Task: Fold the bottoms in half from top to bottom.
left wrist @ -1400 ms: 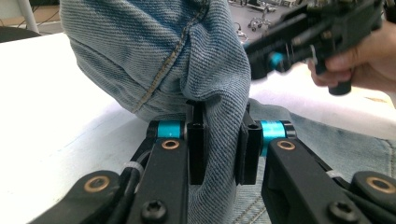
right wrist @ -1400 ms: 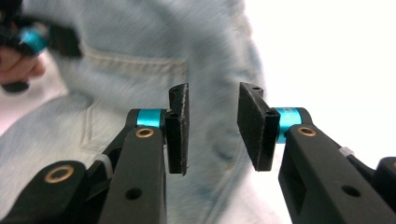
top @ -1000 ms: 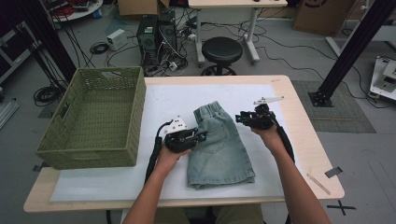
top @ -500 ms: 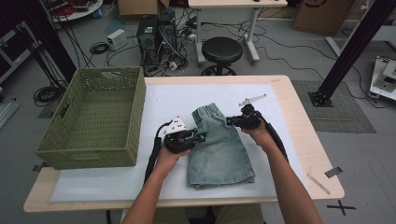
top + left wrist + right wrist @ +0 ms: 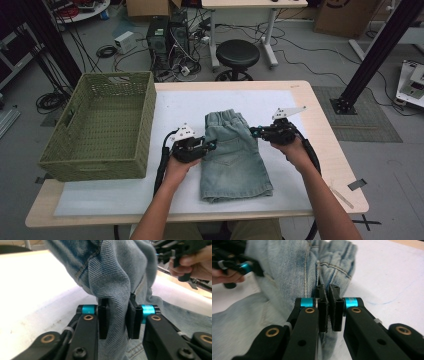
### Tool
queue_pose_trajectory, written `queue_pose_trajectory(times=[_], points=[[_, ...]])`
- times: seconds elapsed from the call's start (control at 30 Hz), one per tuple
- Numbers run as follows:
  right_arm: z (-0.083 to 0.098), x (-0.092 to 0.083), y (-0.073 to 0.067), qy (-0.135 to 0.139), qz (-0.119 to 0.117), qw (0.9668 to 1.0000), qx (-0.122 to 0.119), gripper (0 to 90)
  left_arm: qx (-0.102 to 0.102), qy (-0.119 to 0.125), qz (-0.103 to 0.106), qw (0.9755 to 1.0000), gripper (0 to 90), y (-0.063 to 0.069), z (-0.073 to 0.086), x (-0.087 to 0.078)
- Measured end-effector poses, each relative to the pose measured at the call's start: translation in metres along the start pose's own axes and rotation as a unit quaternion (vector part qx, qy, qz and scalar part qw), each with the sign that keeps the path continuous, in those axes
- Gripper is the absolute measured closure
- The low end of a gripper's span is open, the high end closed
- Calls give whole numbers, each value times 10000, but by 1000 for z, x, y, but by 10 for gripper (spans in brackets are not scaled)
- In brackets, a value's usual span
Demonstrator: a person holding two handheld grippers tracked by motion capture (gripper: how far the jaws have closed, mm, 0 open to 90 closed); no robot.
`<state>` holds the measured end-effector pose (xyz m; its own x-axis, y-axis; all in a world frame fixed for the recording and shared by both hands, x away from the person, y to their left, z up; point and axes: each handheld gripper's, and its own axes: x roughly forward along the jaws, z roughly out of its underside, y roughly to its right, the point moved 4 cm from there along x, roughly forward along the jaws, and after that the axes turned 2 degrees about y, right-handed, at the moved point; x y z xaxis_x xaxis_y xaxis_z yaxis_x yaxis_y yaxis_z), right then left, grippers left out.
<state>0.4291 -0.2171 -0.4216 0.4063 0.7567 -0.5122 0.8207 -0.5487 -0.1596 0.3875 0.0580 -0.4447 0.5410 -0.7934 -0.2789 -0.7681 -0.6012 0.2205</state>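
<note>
So there's a pair of denim shorts [image 5: 235,152] lying flat in the middle of the worktop [image 5: 320,125], on a white sheet [image 5: 175,105], waistband at the far end and leg hems toward the person. The left gripper [image 5: 207,146] has its jaws clamped on a bunched fold of denim at the left edge of the shorts; the left gripper view shows the cloth pinched thick between them. The right gripper [image 5: 253,132] is on the right edge near the waistband, jaws squeezed nearly together with a thin bit of fabric between them. A green woven basket [image 5: 102,125] sits on the left side of the worktop, just beside the sheet.
</note>
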Motion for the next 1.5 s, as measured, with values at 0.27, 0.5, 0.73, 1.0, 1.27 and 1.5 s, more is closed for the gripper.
queue_pose_trajectory(times=[0.27,0.5,0.73,1.0,1.27,1.5], points=[[7,-11,-14,39,-155,9996,-220,875,-420,-77,-54,9991,460,-6,2,-15],[16,-14,-19,11,-231,9995,-219,875,-461,27,-172,9988,452,-12,5,-32],[19,-16,-28,-18,-337,9989,-330,875,-562,268,-145,9980,414,-11,-7,-31],[22,-17,-36,-141,-444,9971,-597,875,-924,381,215,9948,303,-16,-32,2],[26,-16,-35,-288,-414,9965,-669,874,-649,309,402,9966,789,-7,-22,15],[26,-19,-33,-216,-293,9980,-514,847,-299,345,437,9980,831,2,-19,5]])
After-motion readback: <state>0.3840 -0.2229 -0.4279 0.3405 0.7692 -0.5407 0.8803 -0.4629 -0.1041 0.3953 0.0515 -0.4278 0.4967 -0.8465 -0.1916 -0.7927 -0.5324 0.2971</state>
